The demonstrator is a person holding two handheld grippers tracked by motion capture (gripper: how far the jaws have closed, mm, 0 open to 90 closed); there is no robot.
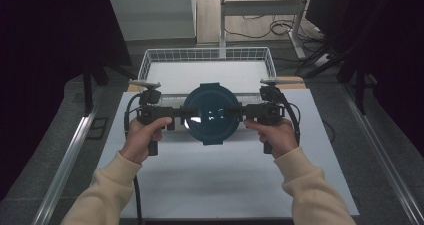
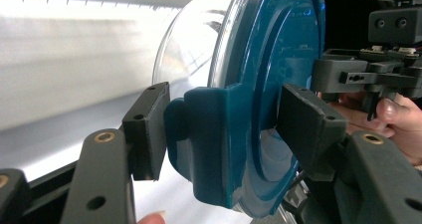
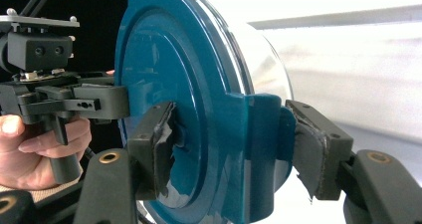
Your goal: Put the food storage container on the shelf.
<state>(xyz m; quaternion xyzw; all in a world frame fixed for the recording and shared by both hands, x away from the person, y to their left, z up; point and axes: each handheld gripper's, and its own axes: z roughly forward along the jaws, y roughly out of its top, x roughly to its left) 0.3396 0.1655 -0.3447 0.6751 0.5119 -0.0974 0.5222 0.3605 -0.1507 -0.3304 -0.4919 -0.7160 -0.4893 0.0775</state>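
A round clear container with a dark teal lid (image 1: 210,112) hangs between both grippers over the white table top (image 1: 215,180), lid facing up. My left gripper (image 1: 181,119) comes in from the left and is shut on the lid's side latch (image 2: 219,134), one pad on each face. From the right, my right gripper (image 1: 240,114) is shut on the opposite latch (image 3: 259,149). The clear bowl (image 2: 189,50) shows under the lid (image 3: 169,59) in both gripper views. Each gripper view also shows the other gripper farther off, held in a hand.
A white wire basket (image 1: 207,55) stands just behind the container at the table's far edge. Metal rails (image 1: 70,155) run along both sides of the table. Cables lie on the floor (image 1: 280,27) beyond the basket.
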